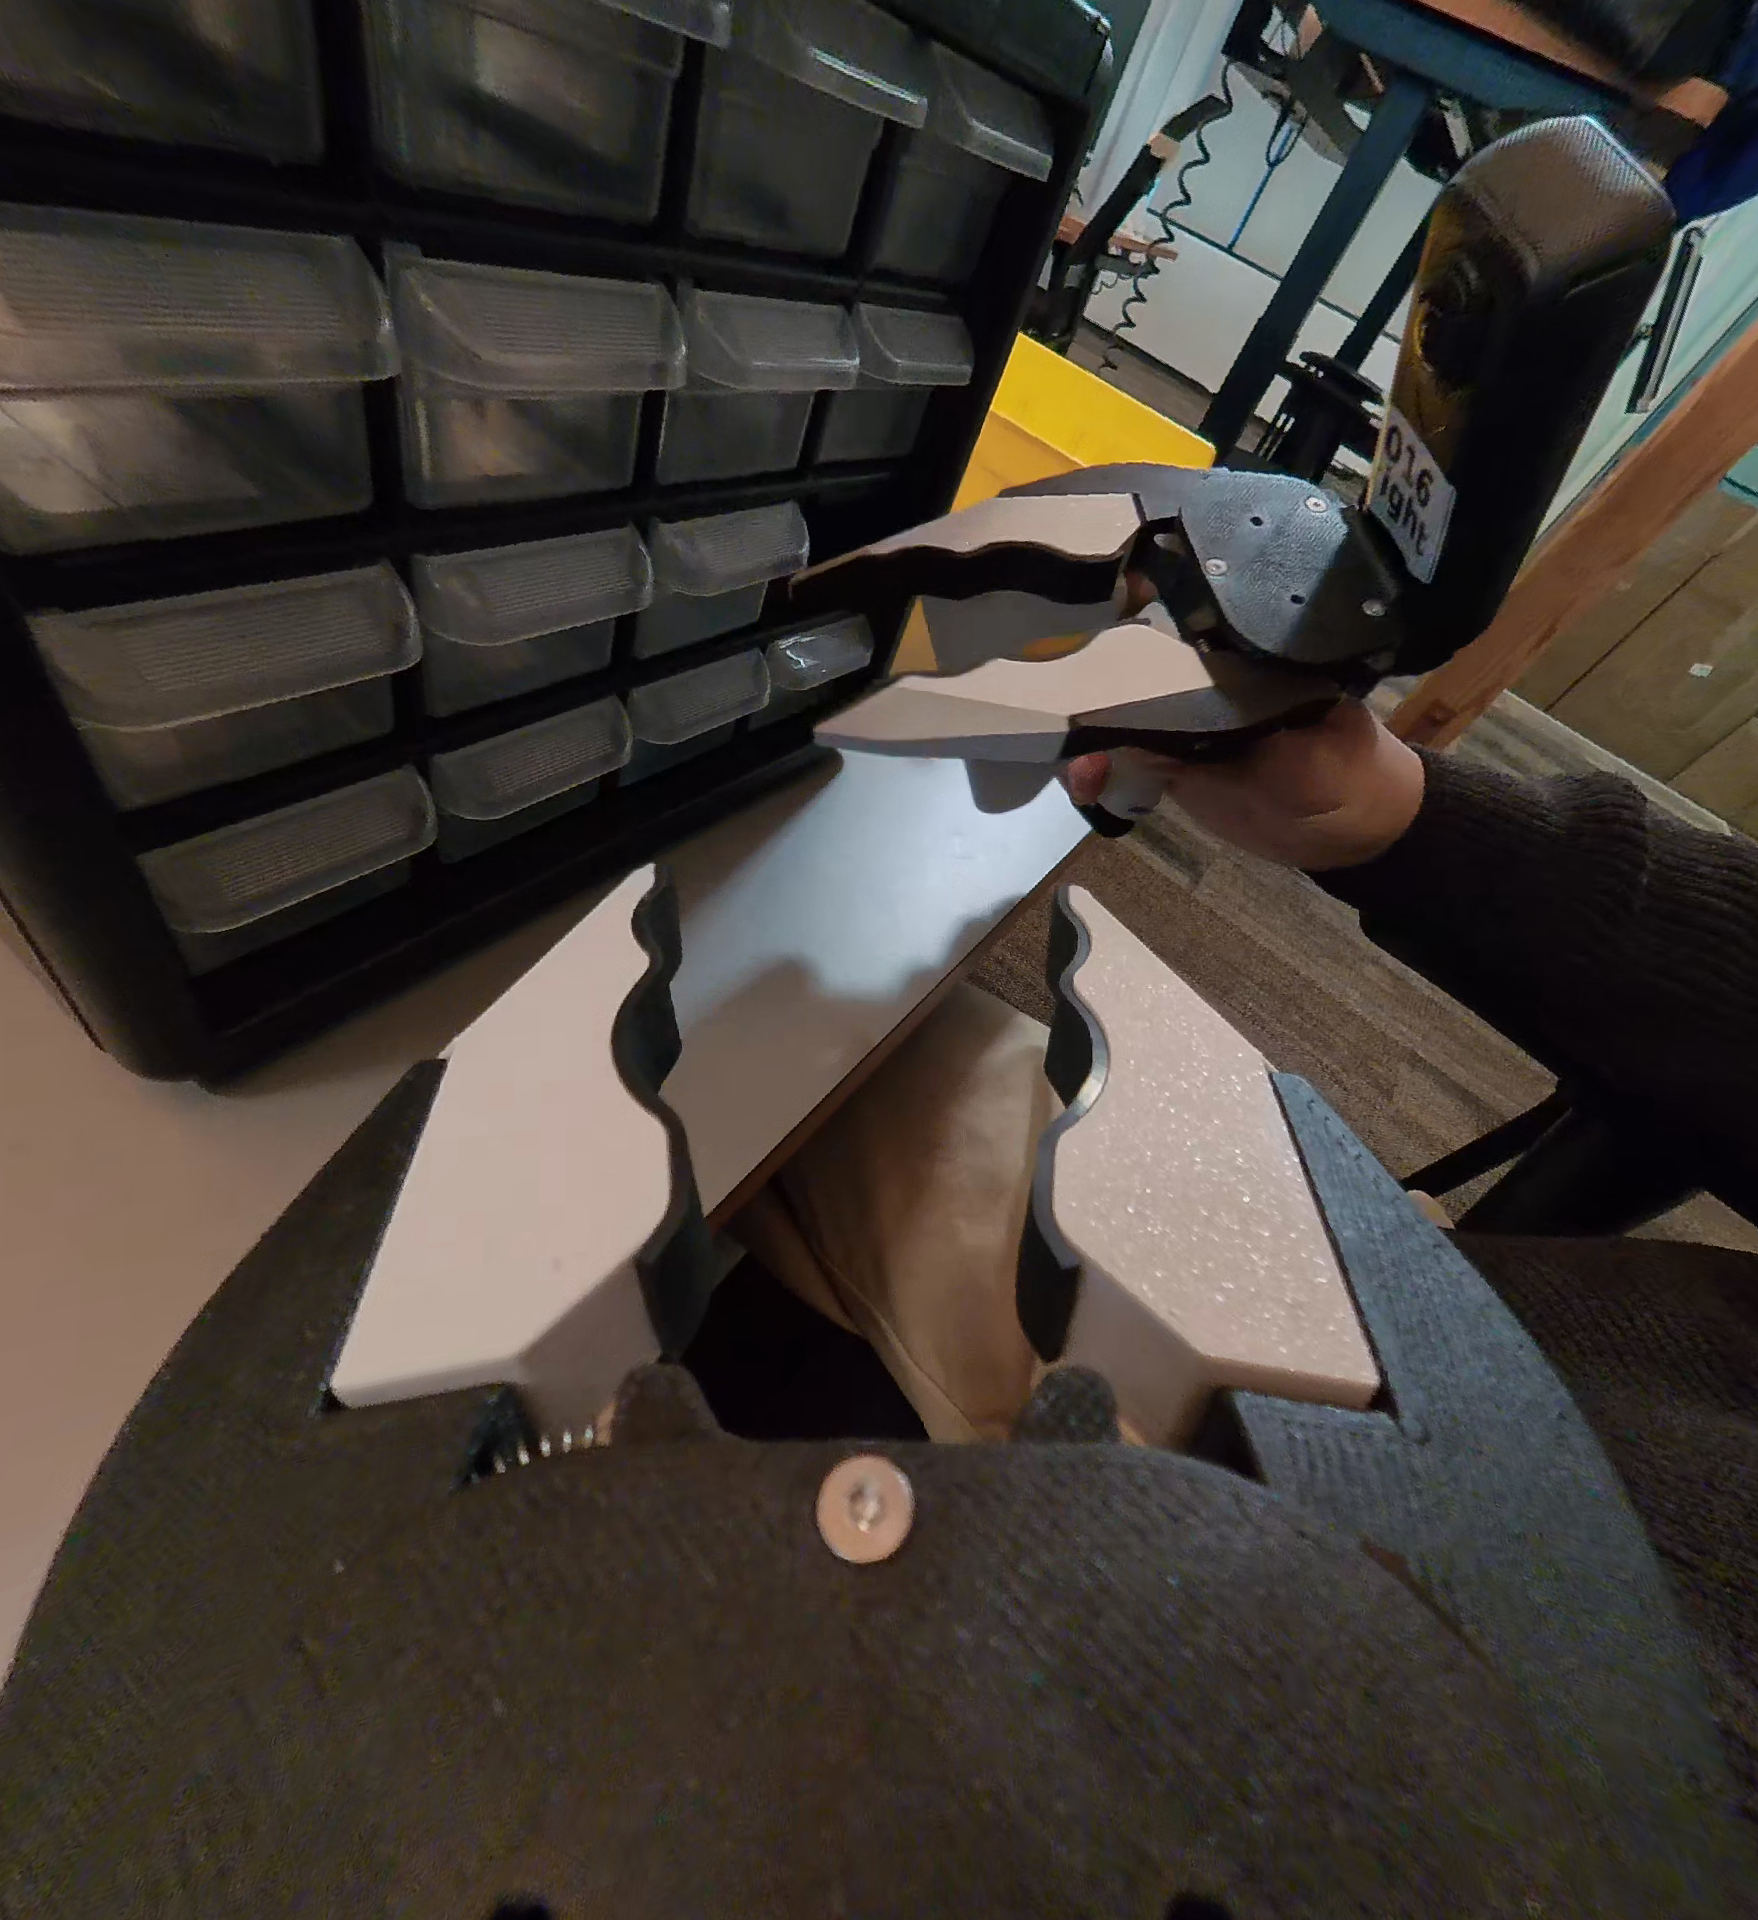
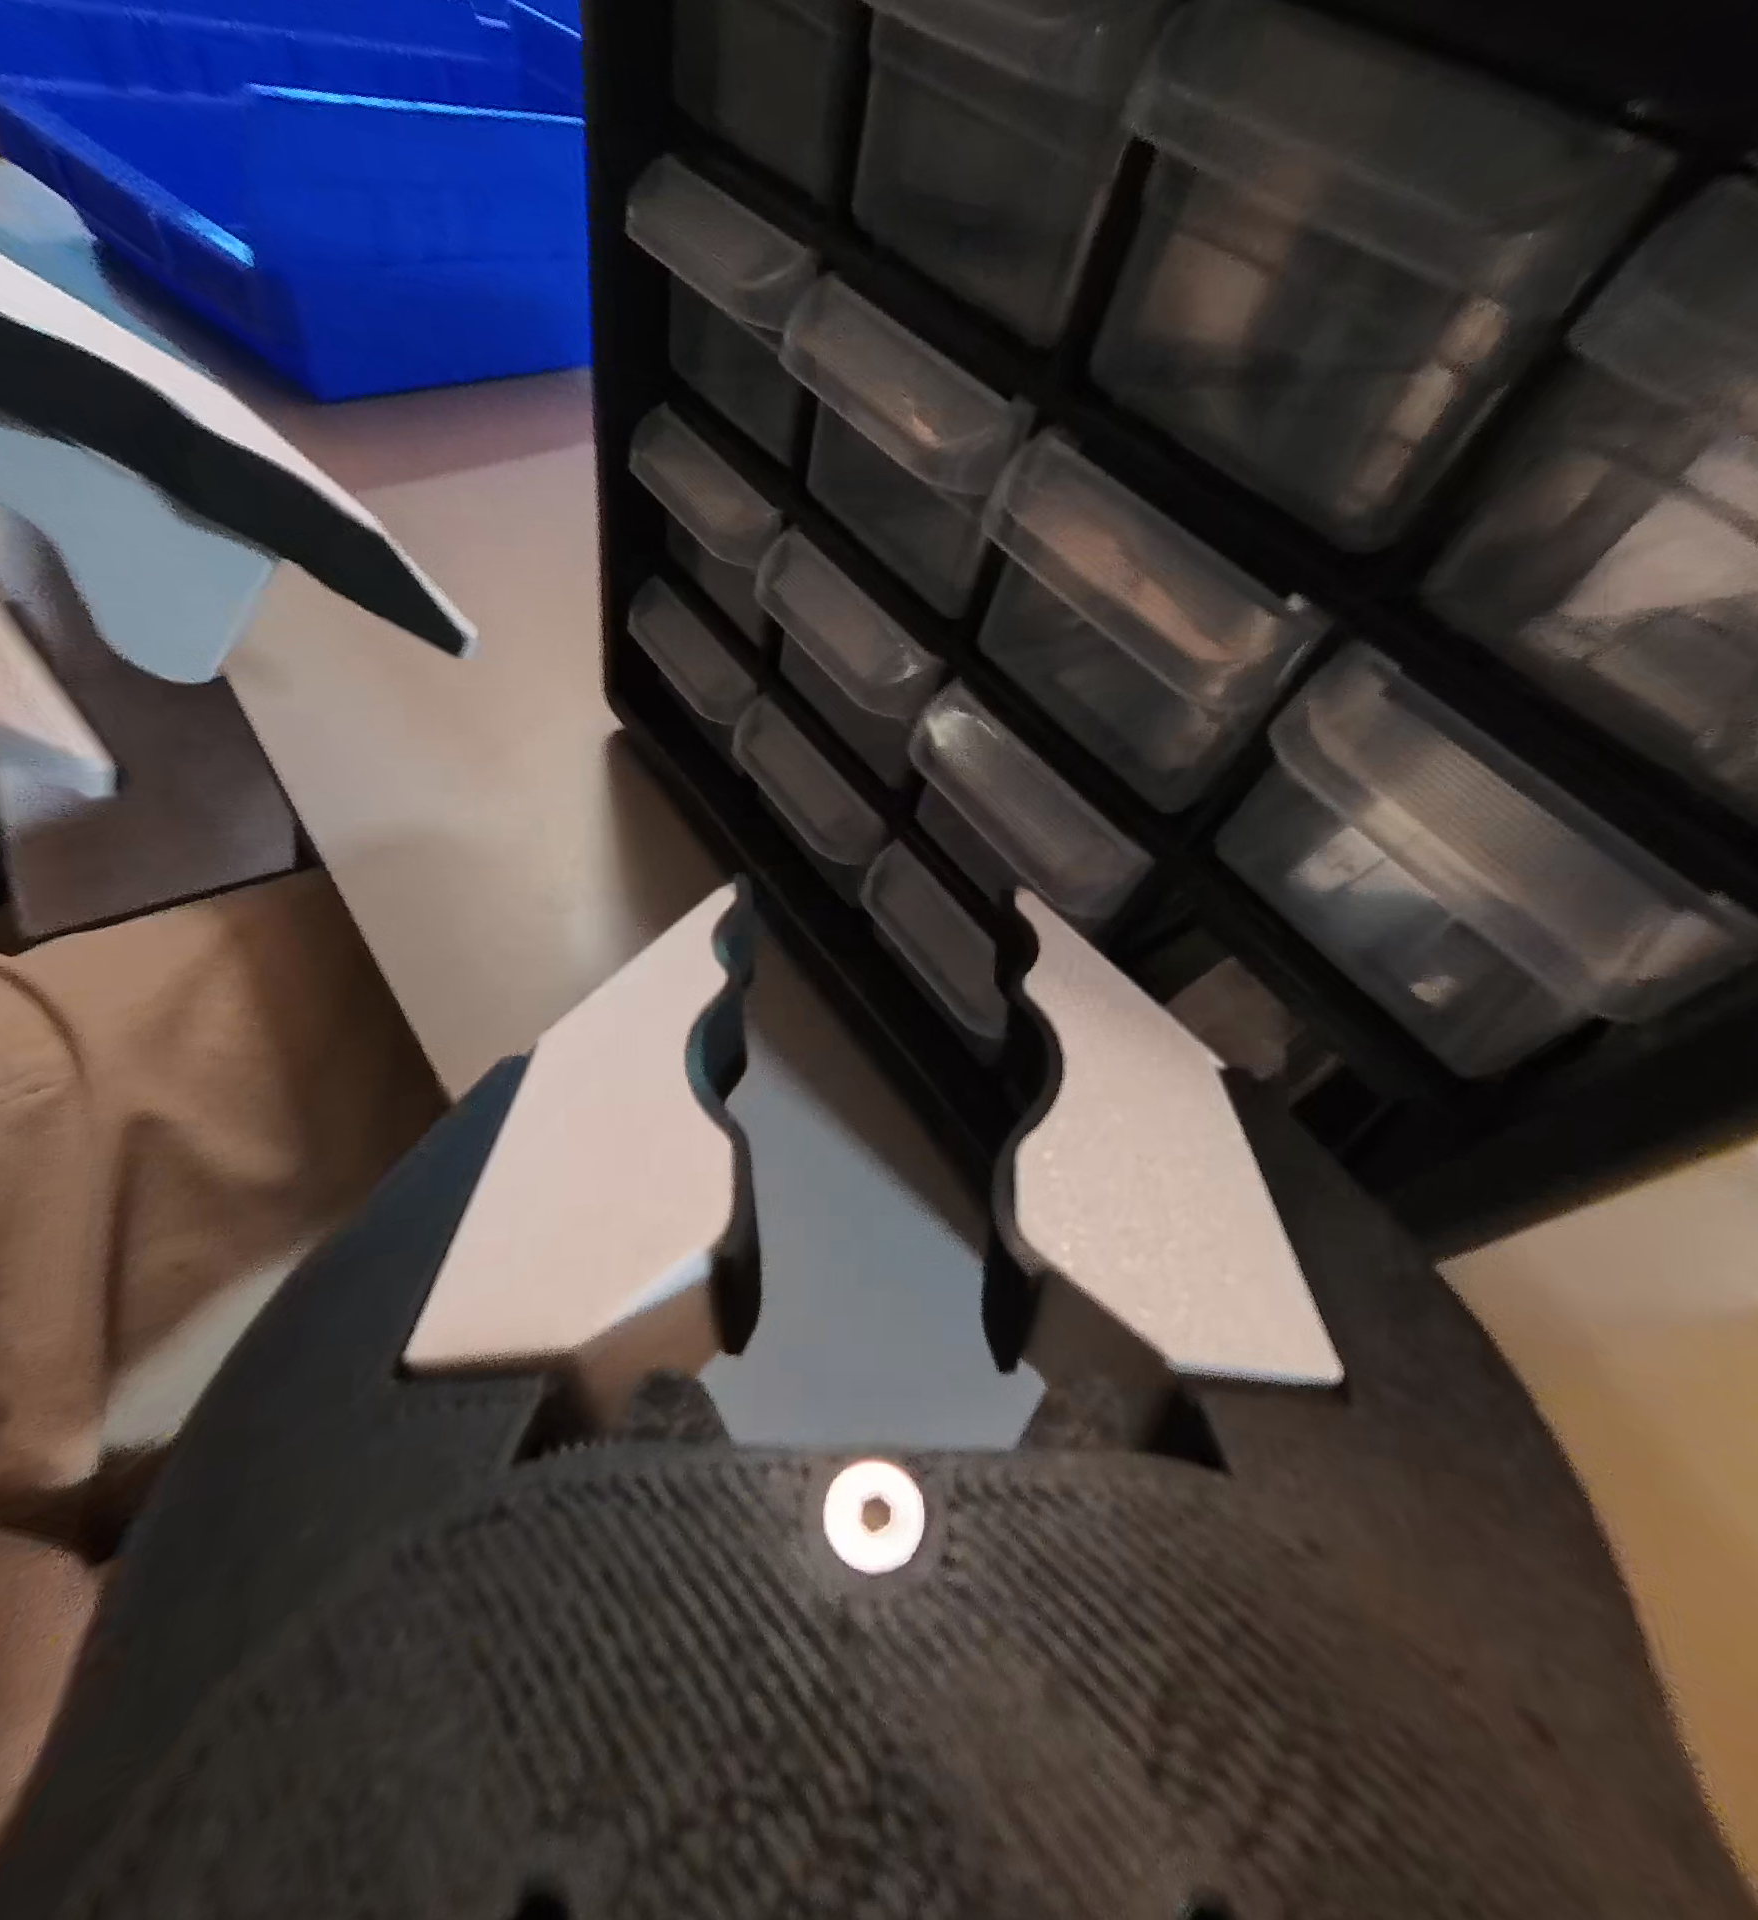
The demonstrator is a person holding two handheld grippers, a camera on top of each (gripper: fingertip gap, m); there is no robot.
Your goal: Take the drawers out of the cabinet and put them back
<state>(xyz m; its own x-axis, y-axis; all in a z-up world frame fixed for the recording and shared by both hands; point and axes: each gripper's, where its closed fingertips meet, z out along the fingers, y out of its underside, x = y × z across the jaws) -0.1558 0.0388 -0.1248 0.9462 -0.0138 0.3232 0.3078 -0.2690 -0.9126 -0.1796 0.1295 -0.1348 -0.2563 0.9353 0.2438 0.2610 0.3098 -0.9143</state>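
Drawers of clear plastic fill the black cabinet, which stands on the pale table; all in view look seated in their slots. A first pull seems the step in hand, best done by pinching one drawer's front lip squarely and drawing it straight out so the light cabinet does not tip. The right gripper is near the bottom rows, jaws parted and empty. The left gripper hovers over the table edge, likewise open, holding nothing.
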